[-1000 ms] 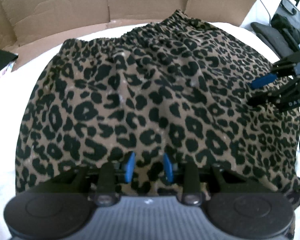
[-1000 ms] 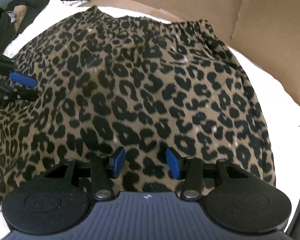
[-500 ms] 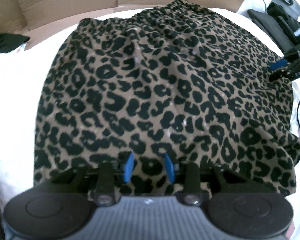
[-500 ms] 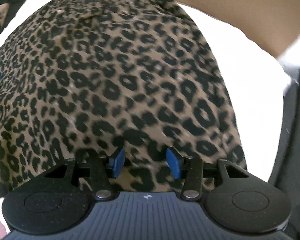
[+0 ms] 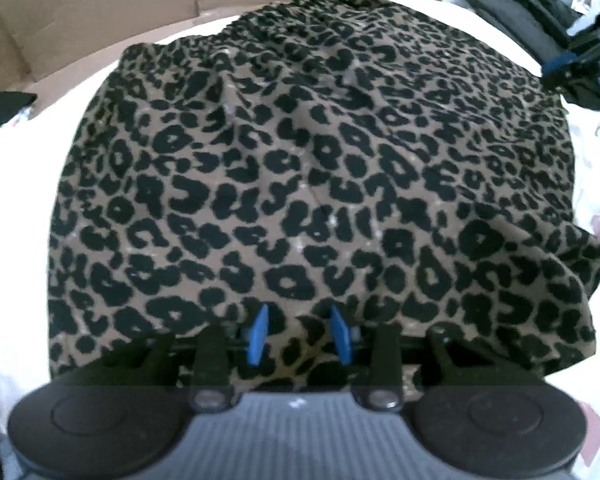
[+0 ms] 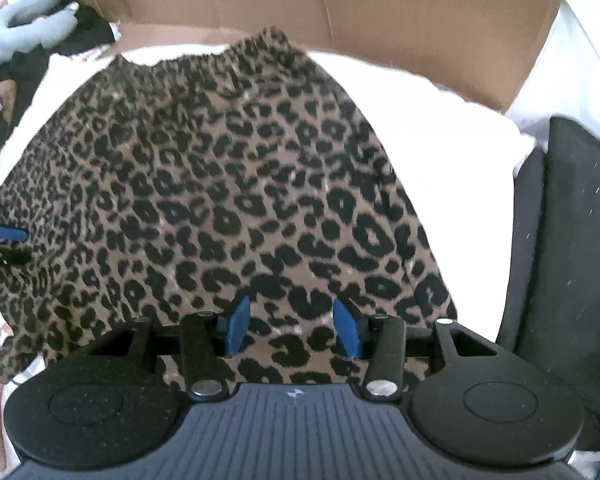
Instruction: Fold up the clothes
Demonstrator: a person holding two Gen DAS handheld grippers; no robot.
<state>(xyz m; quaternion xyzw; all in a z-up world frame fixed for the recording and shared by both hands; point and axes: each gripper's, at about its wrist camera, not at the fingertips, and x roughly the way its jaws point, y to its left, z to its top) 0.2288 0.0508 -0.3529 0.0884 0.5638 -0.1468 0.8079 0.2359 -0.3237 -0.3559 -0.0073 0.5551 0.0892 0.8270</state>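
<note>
A leopard-print skirt [image 5: 320,168] is spread flat on a white surface [image 5: 12,200] (whether a bed or a worktop cannot be told), with its gathered waistband [image 6: 204,60] lying at the far side, close to a wall of brown cardboard [image 6: 400,12]. The near hem is reached by both grippers. The left gripper [image 5: 299,334] is held over the hem with its jaws parted, printed cloth showing in the gap between the blue pads, though no grip on it can be made out. The right gripper [image 6: 292,330] is held likewise, its jaws a little wider apart and nothing clamped between them. A grey plush toy [image 6: 24,28] is seen at the far left of the right wrist view, and a black cushion [image 6: 568,260] lies to the right of the skirt.
</note>
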